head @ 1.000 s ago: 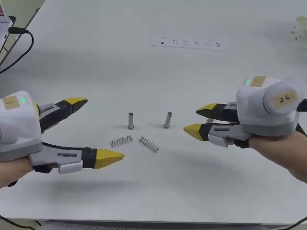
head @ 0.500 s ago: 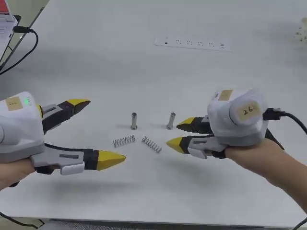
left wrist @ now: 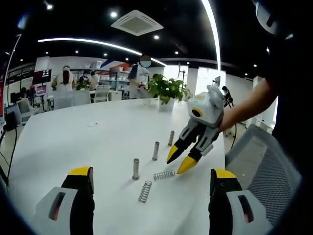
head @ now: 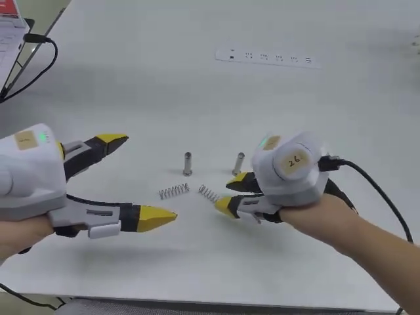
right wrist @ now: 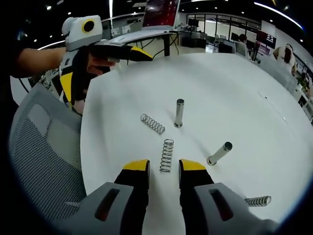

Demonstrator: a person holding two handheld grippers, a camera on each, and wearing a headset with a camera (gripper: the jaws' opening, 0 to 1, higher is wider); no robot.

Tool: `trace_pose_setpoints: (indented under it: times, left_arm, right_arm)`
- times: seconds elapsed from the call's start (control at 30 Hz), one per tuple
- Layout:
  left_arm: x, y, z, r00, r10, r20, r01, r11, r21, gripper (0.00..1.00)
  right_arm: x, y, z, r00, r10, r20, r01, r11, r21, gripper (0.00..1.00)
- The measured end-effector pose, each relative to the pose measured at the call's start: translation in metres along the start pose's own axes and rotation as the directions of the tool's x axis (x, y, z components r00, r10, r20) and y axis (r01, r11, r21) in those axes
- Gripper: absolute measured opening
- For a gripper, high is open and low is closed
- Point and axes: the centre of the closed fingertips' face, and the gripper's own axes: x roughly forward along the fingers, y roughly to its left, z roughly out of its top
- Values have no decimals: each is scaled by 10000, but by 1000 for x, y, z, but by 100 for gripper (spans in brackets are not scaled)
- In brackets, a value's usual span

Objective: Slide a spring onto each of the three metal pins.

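Two short metal pins [head: 188, 163] [head: 239, 162] stand upright on the white table [head: 197, 98]; the left gripper view has three pins [left wrist: 136, 169] [left wrist: 155, 151] [left wrist: 171, 137] in a row. Two springs [head: 173, 191] [head: 208, 193] lie in front of them. My right gripper [head: 228, 195] is low over the table, open, with the near end of one spring [right wrist: 167, 155] just between its yellow tips [right wrist: 164, 169]. A third spring [right wrist: 257, 200] lies off to its right. My left gripper [head: 136, 177] hovers wide open and holds nothing, left of the springs.
A white power strip [head: 268, 58] lies at the back of the table. A black cable [head: 29, 62] and a laptop corner [head: 12, 16] sit at the far left. The table's front edge [head: 197, 303] is close below my hands. A mesh chair [right wrist: 44, 147] stands beside the table.
My right gripper has moved left and down to the right-hand spring, and its body now hides part of the table behind it. The left gripper has held its place.
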Motion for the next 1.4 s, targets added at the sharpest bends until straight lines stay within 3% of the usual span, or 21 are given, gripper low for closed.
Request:
trace_pose_setpoints:
  times: [0.43,0.6,0.83,0.9,1.1,1.4]
  left_arm:
    - [1,-4,-4,10000,-46,-84,46,10000,-36,96]
    - [-1,-2,-5,10000,10,-53,-11,10000,-68,96]
    - [2,-7,-3,9999,-111,-83,111,9999,-9,96]
    - [4,-9,0,9998,-168,-81,168,9999,37,96]
    - [8,-13,8,9996,-282,6,282,9995,145,95]
    - [16,-21,19,9984,-550,140,545,9980,312,94]
  right_arm:
    - [20,-3,-8,9990,-159,-425,163,9998,94,17]
    - [23,-3,-15,9971,-208,-731,214,9997,69,10]
    - [22,-3,-13,9980,-163,-610,162,9999,-21,8]
    - [16,-5,-11,9984,-282,-483,269,9993,-257,8]
    - [-7,-6,-2,9998,-128,-137,130,9997,208,8]
    - [-40,-6,13,9996,163,213,-159,9997,-201,8]
